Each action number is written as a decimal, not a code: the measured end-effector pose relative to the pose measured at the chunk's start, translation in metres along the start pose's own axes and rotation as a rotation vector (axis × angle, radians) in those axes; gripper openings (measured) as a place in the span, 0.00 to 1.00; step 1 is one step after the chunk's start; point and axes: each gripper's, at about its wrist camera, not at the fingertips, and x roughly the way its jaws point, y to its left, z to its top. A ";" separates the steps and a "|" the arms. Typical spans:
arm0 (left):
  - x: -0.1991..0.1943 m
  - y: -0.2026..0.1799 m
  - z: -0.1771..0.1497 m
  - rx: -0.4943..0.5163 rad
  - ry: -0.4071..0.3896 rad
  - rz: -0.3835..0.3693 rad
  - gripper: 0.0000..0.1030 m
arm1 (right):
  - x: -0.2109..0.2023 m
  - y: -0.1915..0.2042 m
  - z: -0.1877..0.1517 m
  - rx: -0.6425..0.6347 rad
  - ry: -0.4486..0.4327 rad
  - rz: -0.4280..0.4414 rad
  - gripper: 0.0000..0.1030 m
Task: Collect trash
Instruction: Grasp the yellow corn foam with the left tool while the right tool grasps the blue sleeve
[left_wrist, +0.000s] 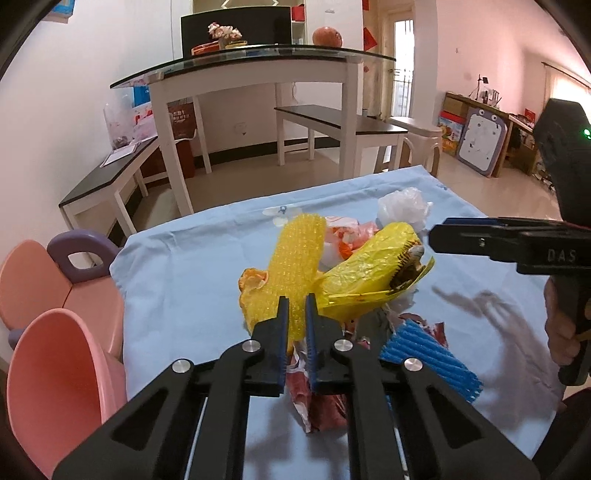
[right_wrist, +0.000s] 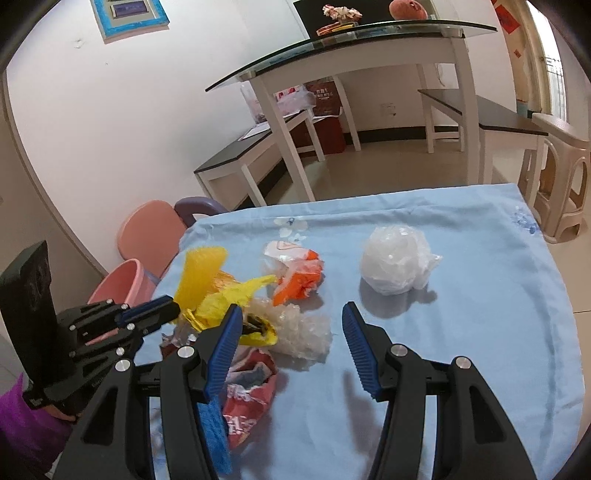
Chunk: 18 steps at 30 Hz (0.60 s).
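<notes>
A pile of trash lies on the light blue tablecloth (left_wrist: 192, 280). My left gripper (left_wrist: 296, 310) is shut on the yellow foam net sleeve (left_wrist: 295, 258) and holds its lower end; it shows at the left of the right wrist view (right_wrist: 173, 312). Beside it lie a yellow plastic bag (left_wrist: 369, 273), a blue corrugated foam piece (left_wrist: 432, 358), a red snack wrapper (right_wrist: 251, 398), an orange-white wrapper (right_wrist: 299, 277), crumpled clear plastic (right_wrist: 303, 332) and a white plastic ball (right_wrist: 395, 258). My right gripper (right_wrist: 291, 325) is open above the clear plastic, empty.
A pink bin (left_wrist: 55, 384) stands at the table's left edge, next to pink and purple chairs (left_wrist: 44, 280). A glass-topped white table (left_wrist: 258, 74) with benches stands behind. A beige stool (right_wrist: 561, 173) stands off the far right corner.
</notes>
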 end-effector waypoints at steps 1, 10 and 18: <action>-0.003 -0.001 0.000 -0.001 -0.007 0.003 0.07 | 0.000 0.001 0.001 0.003 0.000 0.009 0.54; -0.034 0.002 -0.002 -0.059 -0.063 0.019 0.06 | 0.012 0.009 0.006 0.015 0.034 0.060 0.54; -0.057 0.007 -0.012 -0.129 -0.074 0.044 0.06 | 0.017 0.015 -0.003 0.021 0.077 0.094 0.51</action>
